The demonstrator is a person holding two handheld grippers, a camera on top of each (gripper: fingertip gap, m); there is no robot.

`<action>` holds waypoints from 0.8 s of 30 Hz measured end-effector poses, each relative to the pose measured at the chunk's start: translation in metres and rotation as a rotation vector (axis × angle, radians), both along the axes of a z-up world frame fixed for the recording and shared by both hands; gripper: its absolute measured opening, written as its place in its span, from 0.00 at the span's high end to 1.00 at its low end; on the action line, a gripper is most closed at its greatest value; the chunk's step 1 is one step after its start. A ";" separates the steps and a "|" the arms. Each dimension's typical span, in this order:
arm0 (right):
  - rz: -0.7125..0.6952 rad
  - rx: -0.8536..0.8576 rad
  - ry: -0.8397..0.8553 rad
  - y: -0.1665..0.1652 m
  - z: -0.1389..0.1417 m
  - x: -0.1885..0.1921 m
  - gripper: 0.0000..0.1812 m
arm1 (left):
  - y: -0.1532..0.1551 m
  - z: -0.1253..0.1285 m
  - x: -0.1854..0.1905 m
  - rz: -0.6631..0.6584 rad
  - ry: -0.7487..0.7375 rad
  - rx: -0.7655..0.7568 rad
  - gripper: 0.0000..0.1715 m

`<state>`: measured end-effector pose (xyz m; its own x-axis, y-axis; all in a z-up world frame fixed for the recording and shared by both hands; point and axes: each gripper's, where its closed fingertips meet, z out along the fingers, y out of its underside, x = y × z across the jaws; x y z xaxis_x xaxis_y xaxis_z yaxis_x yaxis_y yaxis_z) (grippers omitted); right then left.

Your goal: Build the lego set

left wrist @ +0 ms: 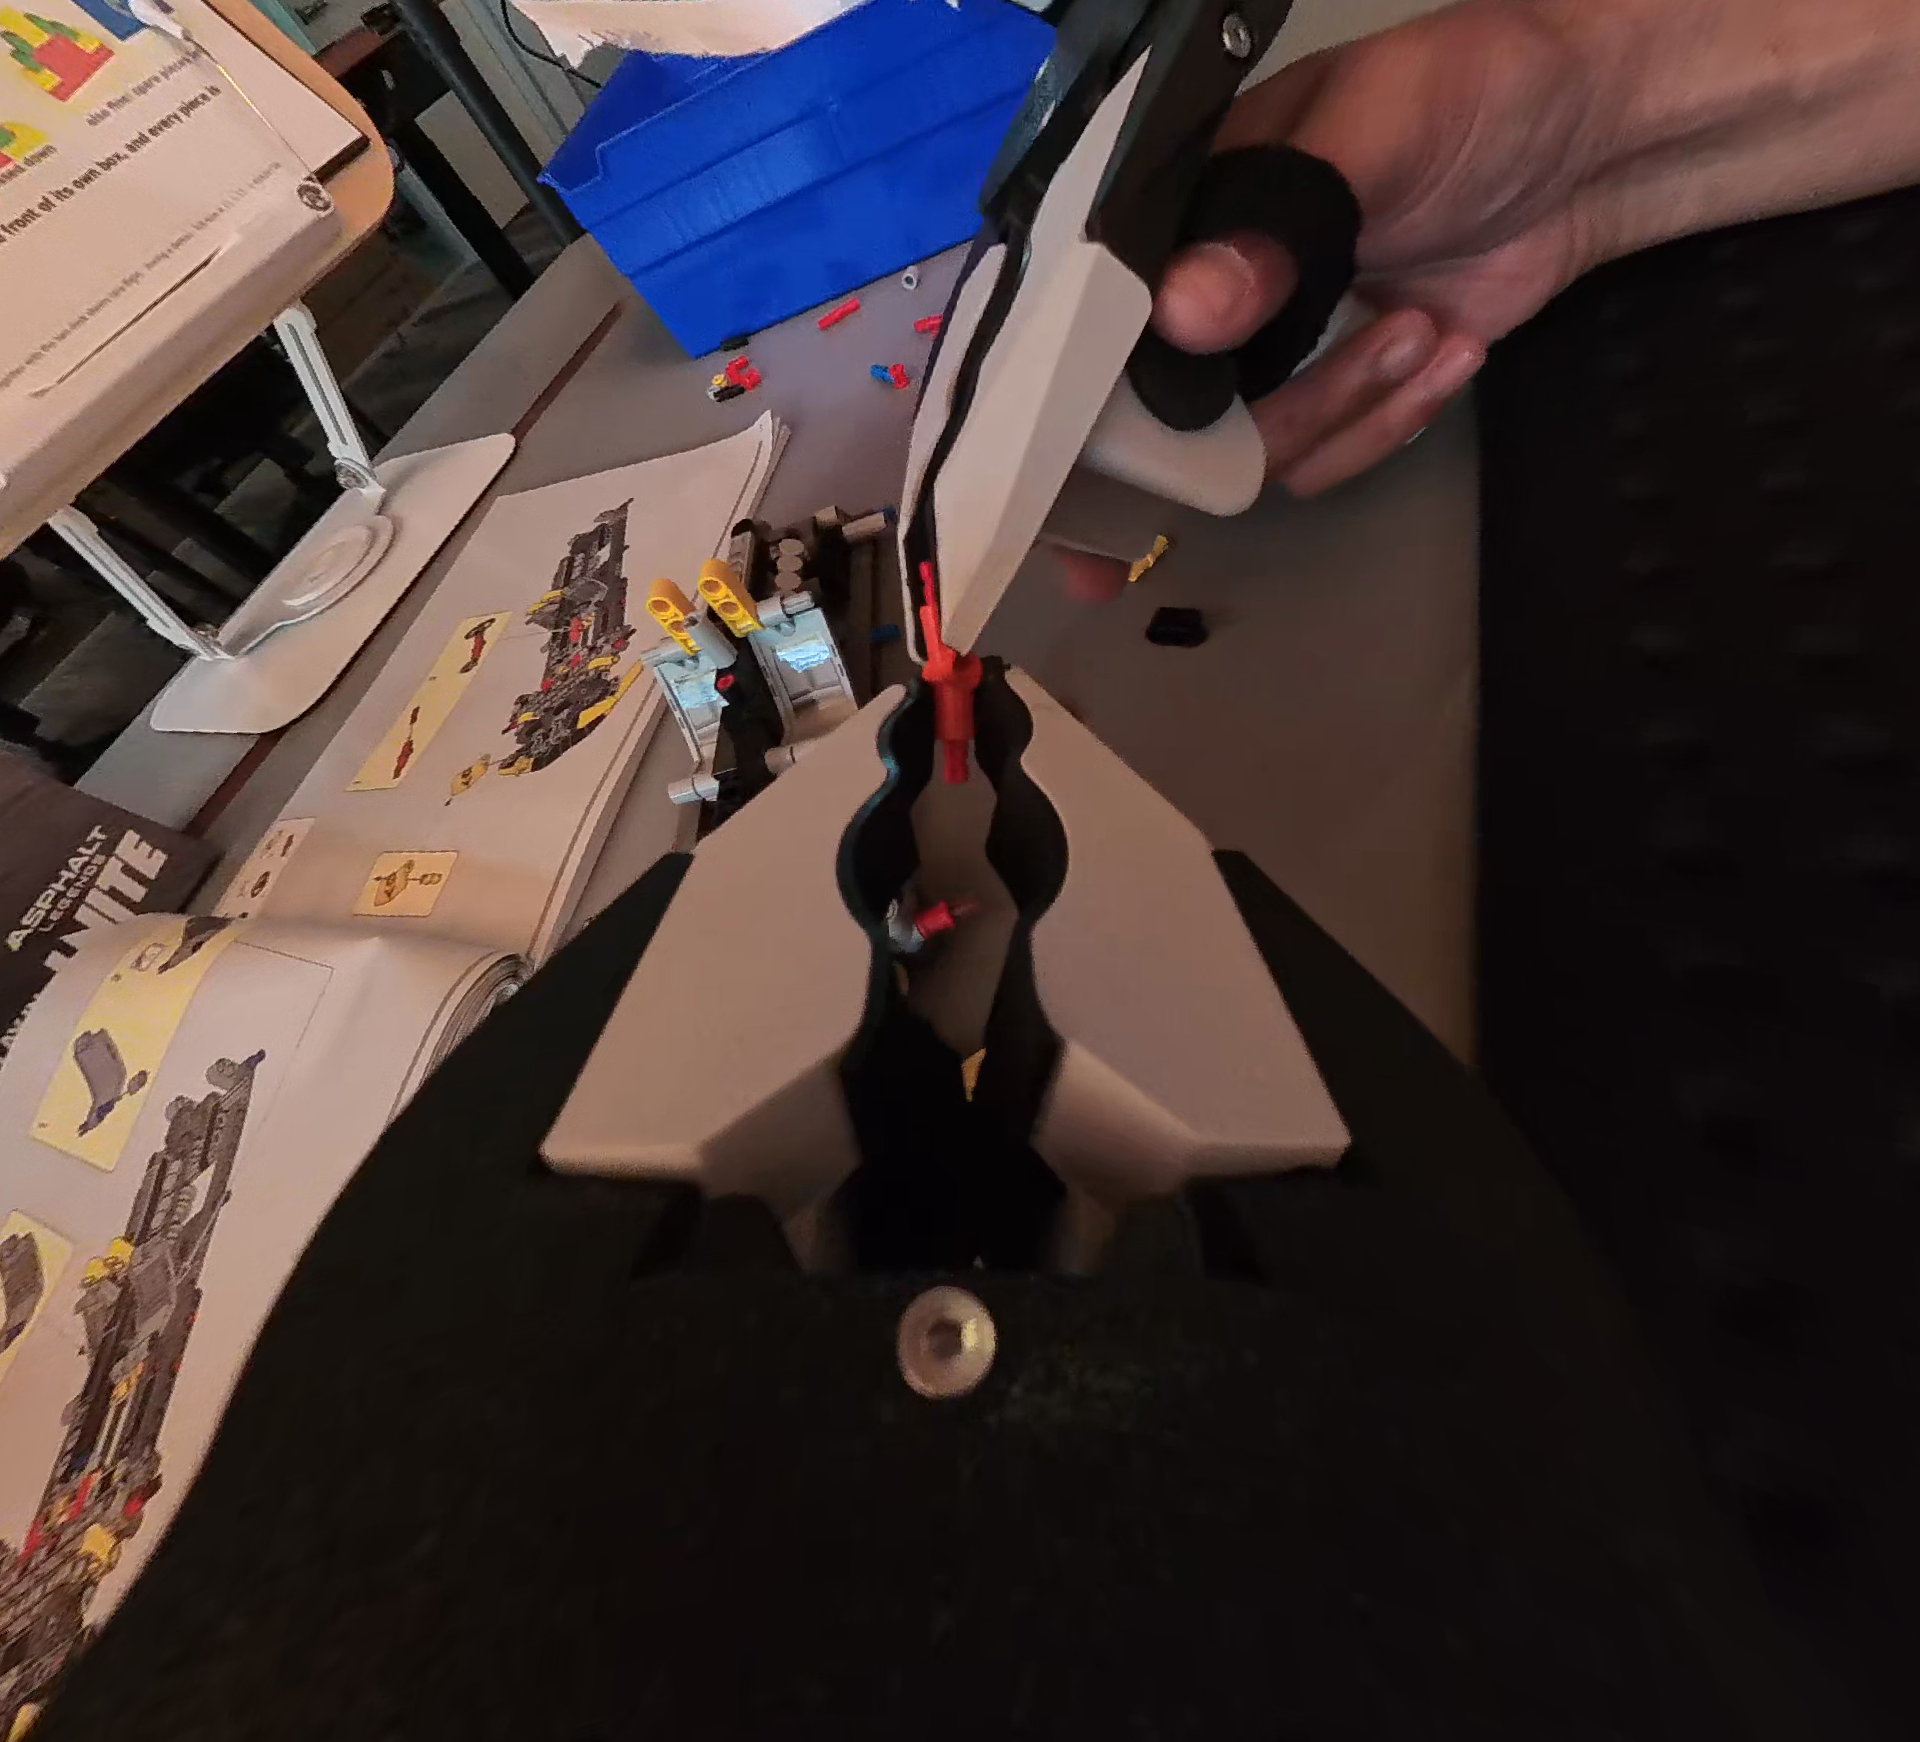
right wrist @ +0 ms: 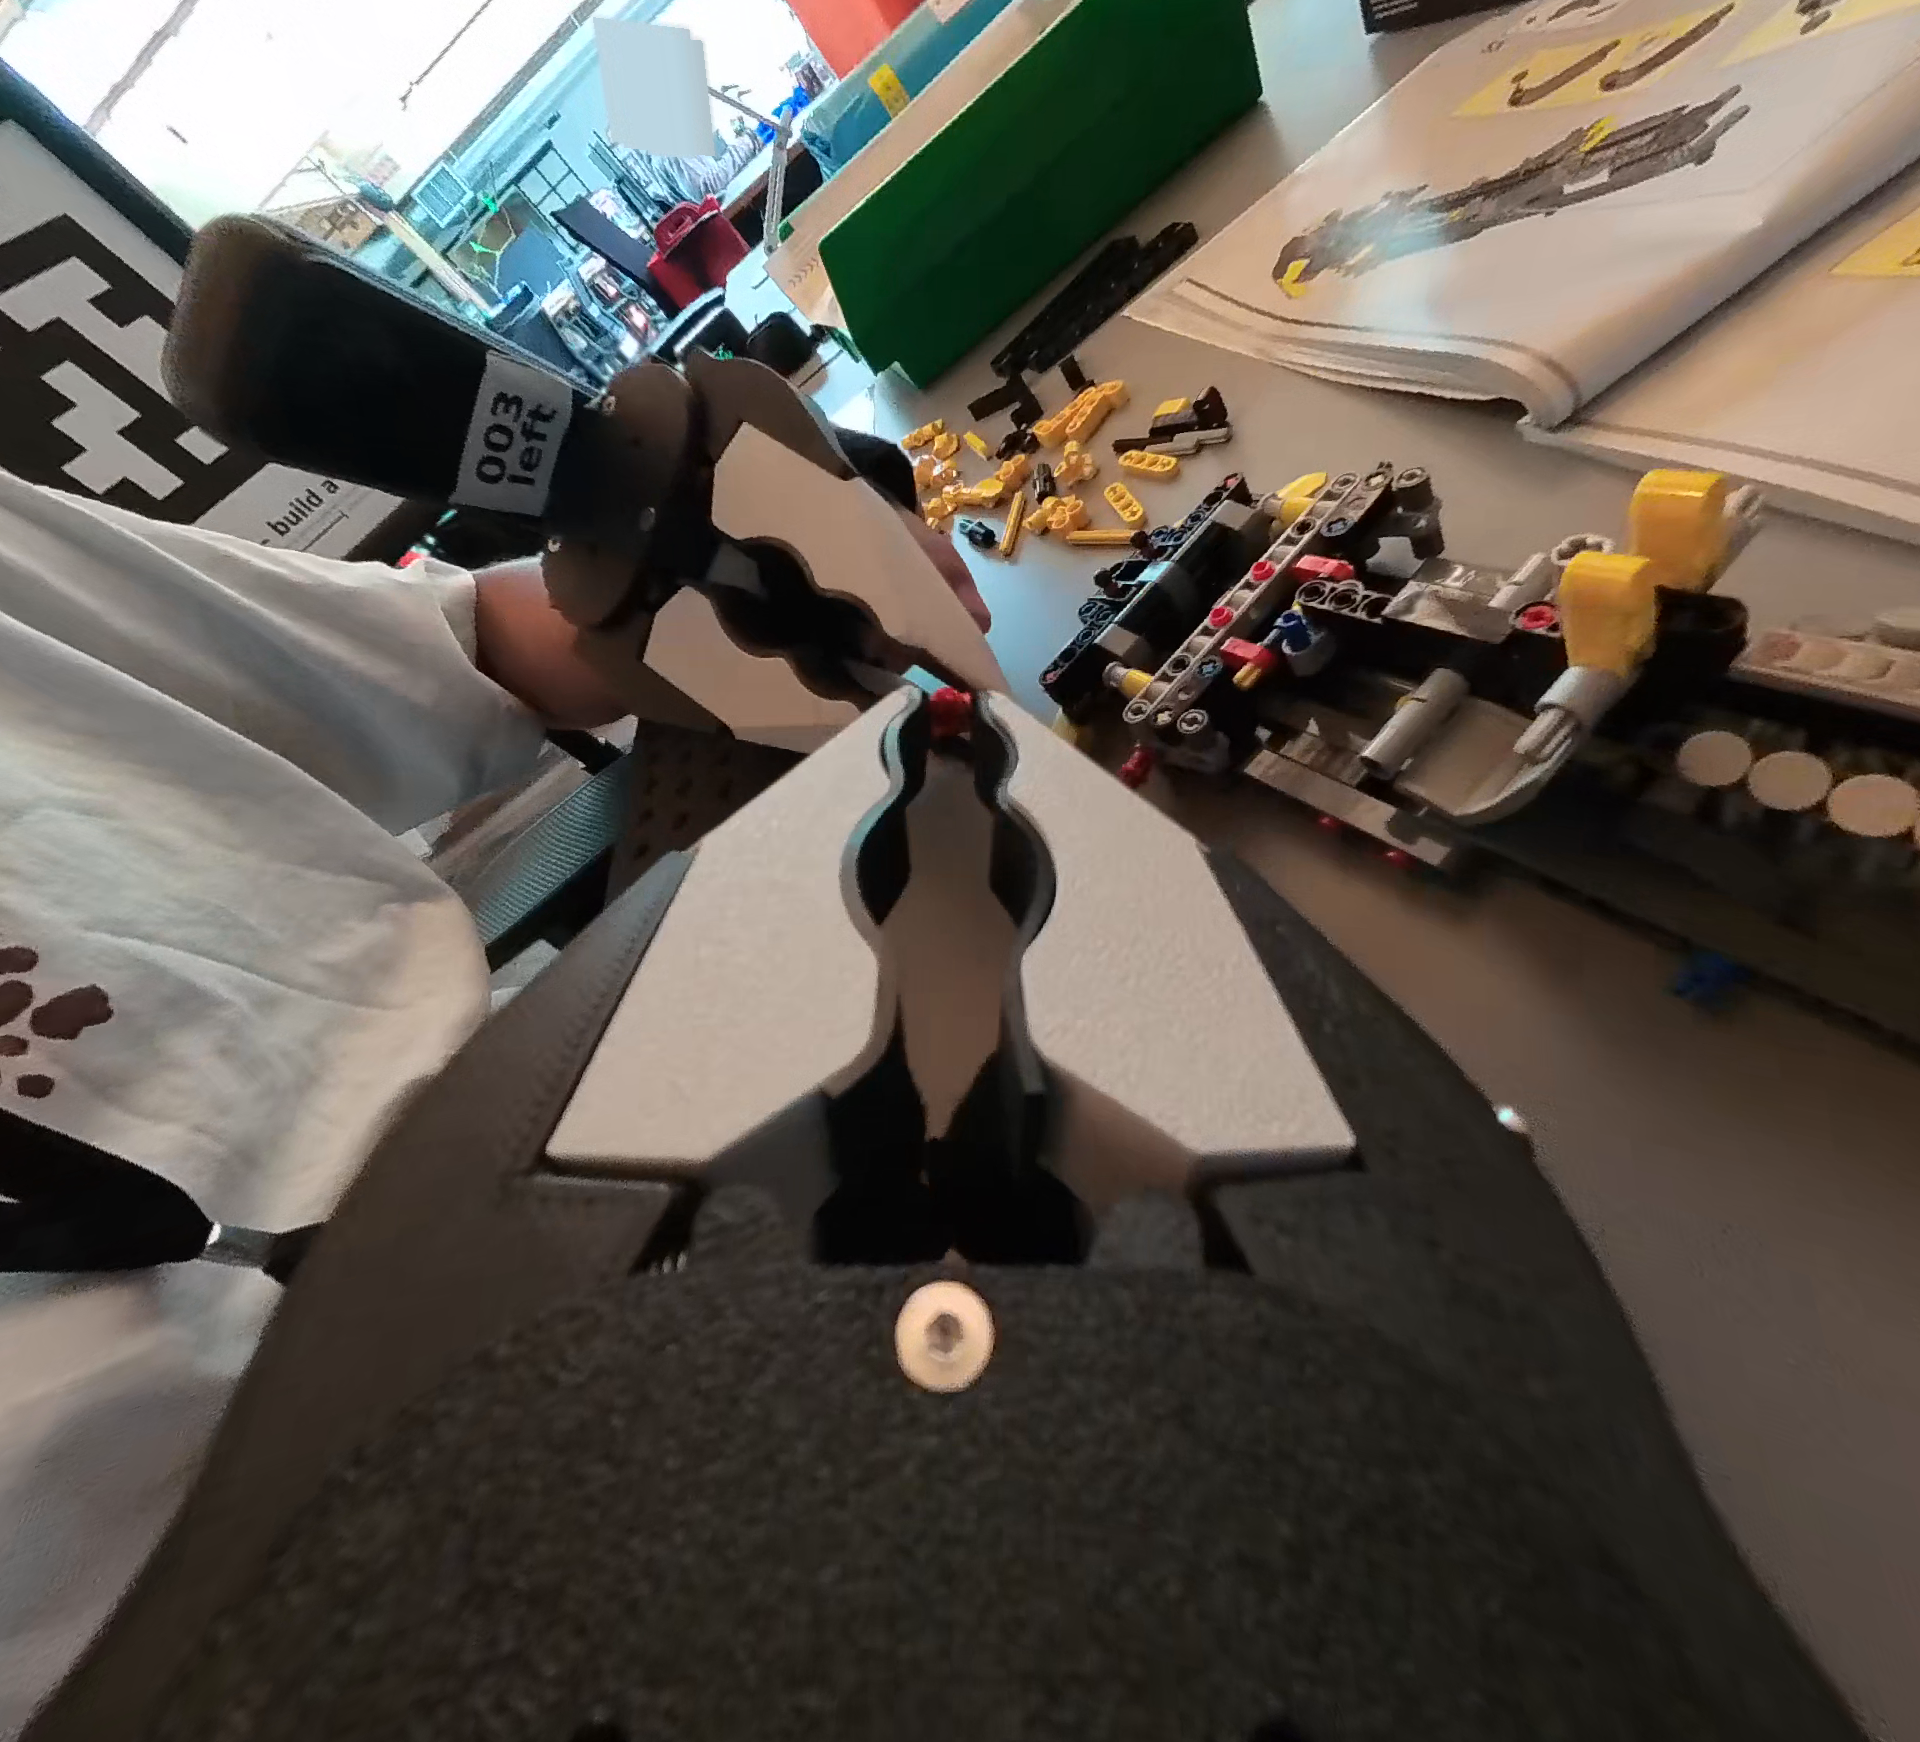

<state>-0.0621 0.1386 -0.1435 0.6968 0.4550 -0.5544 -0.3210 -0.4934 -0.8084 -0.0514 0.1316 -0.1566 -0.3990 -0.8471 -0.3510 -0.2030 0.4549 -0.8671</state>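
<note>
In the left wrist view my left gripper is shut on a small red Lego pin that stands upright between its tips. My right gripper comes down from above, held by a hand, and is shut on another small red piece that meets the pin tip to tip. In the right wrist view my right gripper pinches the red piece, with the left gripper touching from the left. The half-built black, grey and yellow Lego model lies on the table to the right and also shows in the left wrist view.
An open instruction booklet lies beside the model. A blue bin stands behind, with loose red pieces in front of it. A green bin and loose yellow and black pieces lie beyond. A white stand holds a second booklet at left. The grippers are tip to tip, or close to it.
</note>
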 end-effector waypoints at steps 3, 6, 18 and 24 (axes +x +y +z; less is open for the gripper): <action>0.006 -0.017 0.083 0.000 0.004 0.003 0.97 | 0.002 0.006 0.001 0.008 -0.049 0.038 0.97; 0.047 -0.024 0.271 -0.004 0.017 0.006 0.97 | 0.004 0.014 0.000 0.016 -0.127 0.100 0.98; 0.178 -0.059 0.482 -0.015 0.029 -0.001 0.97 | -0.006 0.029 -0.009 -0.037 -0.280 0.230 1.00; 0.162 -0.058 0.485 -0.013 0.028 0.003 0.97 | -0.002 0.030 -0.009 -0.022 -0.274 0.209 0.98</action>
<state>-0.0596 0.1256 -0.1151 0.2767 0.4947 -0.8238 -0.5679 -0.6074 -0.5555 -0.0603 0.1300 -0.1268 -0.2832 -0.7379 -0.6126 0.0361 0.6301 -0.7757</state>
